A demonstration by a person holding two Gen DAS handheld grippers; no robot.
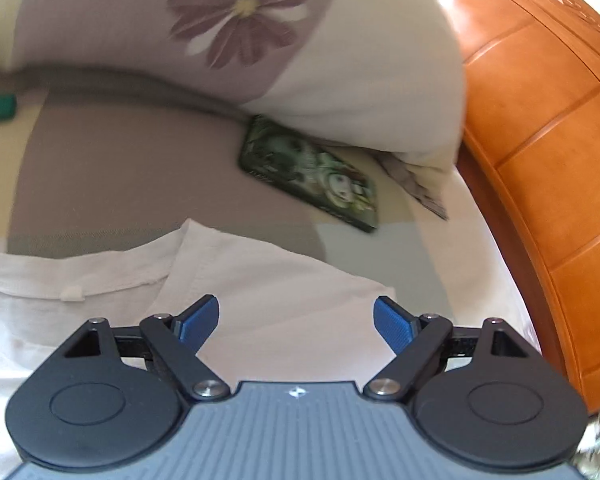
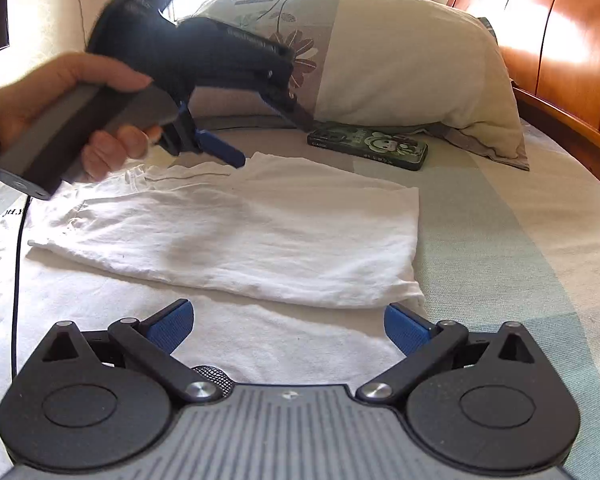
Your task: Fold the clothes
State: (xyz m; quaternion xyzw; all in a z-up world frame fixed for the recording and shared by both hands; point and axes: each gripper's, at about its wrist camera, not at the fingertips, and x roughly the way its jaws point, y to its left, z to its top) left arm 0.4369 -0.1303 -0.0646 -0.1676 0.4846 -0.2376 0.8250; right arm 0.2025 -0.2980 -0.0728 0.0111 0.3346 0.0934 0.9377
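In the left wrist view we find the left gripper (image 1: 296, 322) with its blue pads (image 1: 198, 322) spread wide and nothing between them, held above a white shirt (image 1: 260, 304) spread on the bed (image 1: 100, 168). The collar of the shirt lies to the left of the pads, with a folded panel under them. Beyond the shirt we note a green phone (image 1: 312, 172) lying partly under a flowered pillow (image 1: 260, 40), and a wooden headboard (image 1: 540, 140) at the right. In the right wrist view we find the right gripper (image 2: 288, 328) likewise spread wide and empty, low over the near part of the shirt (image 2: 240, 232), whose right side is folded inward across the body. A hand (image 2: 60, 92) holds the left gripper (image 2: 260, 136) at upper left, above the collar end. The phone (image 2: 368, 144) lies just beyond the shirt, against the pillow (image 2: 400, 60).
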